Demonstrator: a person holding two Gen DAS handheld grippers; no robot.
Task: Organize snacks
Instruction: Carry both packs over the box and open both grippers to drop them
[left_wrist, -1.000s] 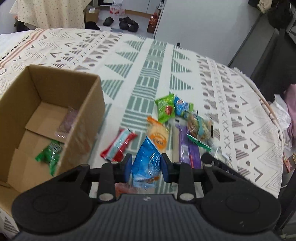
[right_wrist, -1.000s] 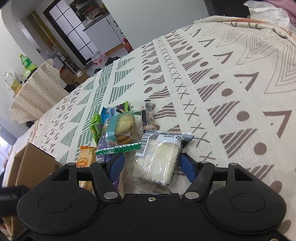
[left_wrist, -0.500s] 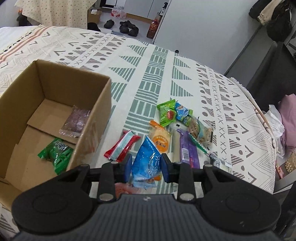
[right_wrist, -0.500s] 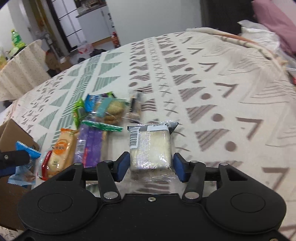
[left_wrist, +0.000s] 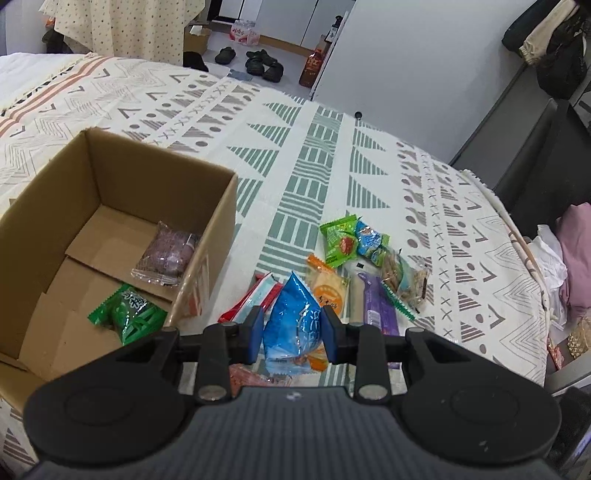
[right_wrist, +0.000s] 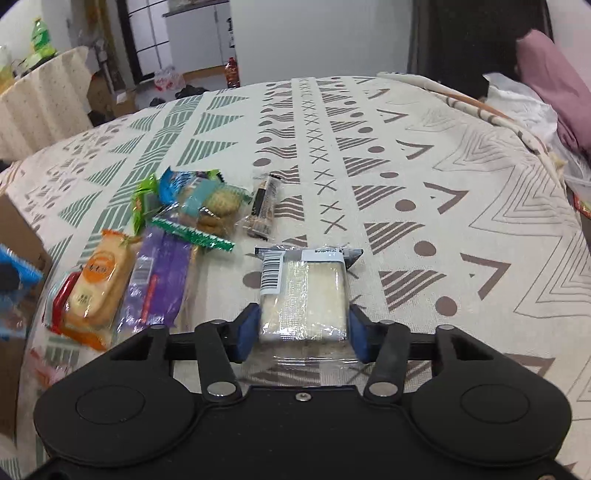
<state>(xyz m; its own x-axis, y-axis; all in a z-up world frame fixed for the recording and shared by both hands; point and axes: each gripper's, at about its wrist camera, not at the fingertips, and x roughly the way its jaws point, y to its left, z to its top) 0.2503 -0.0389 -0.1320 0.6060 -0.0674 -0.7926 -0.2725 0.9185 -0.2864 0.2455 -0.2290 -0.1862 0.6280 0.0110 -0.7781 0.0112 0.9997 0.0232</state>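
Note:
My left gripper (left_wrist: 293, 334) is shut on a blue snack packet (left_wrist: 295, 321) and holds it above the bedspread, just right of the open cardboard box (left_wrist: 218, 229). The box holds a purple-brown packet (left_wrist: 166, 253) and a green packet (left_wrist: 131, 310). My right gripper (right_wrist: 303, 334) is shut on a clear-wrapped white cake packet (right_wrist: 304, 295) with a barcode label, held a little above the bedspread. Loose snacks lie in a pile: an orange packet (right_wrist: 99, 280), a purple bar (right_wrist: 159, 280), a biscuit packet (right_wrist: 210, 206), a dark bar (right_wrist: 264, 205).
The patterned bedspread (right_wrist: 406, 184) covers the whole surface. Its right edge drops off near pink cloth and a plastic bag (left_wrist: 565, 258). A red-and-white packet (left_wrist: 251, 299) lies by the box. The floor with shoes and a bottle is beyond the far edge.
The left gripper has risen and moved toward the box with the blue packet. The right gripper has lifted the white cake packet off the bedspread and turned right, away from the pile.

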